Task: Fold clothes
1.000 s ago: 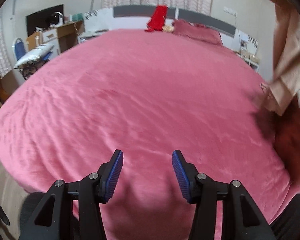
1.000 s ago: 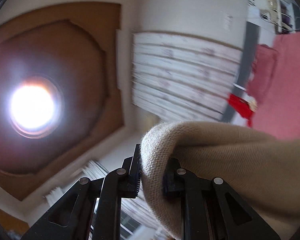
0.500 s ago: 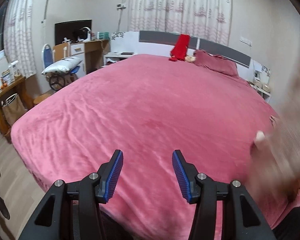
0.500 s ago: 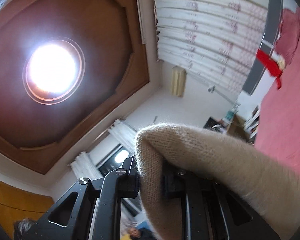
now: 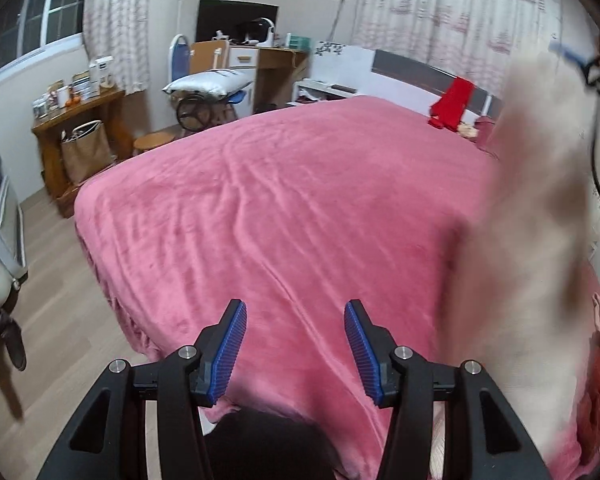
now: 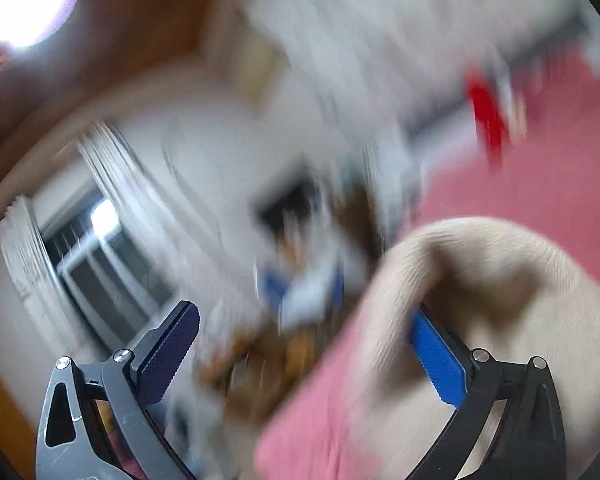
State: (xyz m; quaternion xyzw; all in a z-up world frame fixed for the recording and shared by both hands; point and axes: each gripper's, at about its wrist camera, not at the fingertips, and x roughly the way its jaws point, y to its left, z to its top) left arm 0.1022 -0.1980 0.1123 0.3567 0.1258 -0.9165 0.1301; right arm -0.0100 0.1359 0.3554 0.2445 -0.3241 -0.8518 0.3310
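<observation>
Beige sweater being let go over the pink bed

The right tongs (image 6: 304, 354) are opening wide; the sweater (image 6: 500, 280), at four o'clock, drapes against one blue pad, unpinched. The left tongs (image 5: 295, 346) hover open and empty over the bed (image 5: 284, 200). Likely next: spread the sweater flat before folding.

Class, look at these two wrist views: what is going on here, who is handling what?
A person holds tongs in each hand over a bed with a pink blanket. The right tongs are opening, letting go of a beige knitted sweater; the fabric lies against one pad, no longer pinched, and both views of it are blurred by motion. The left tongs hang open and empty above the blanket. No folding has begun.
</observation>
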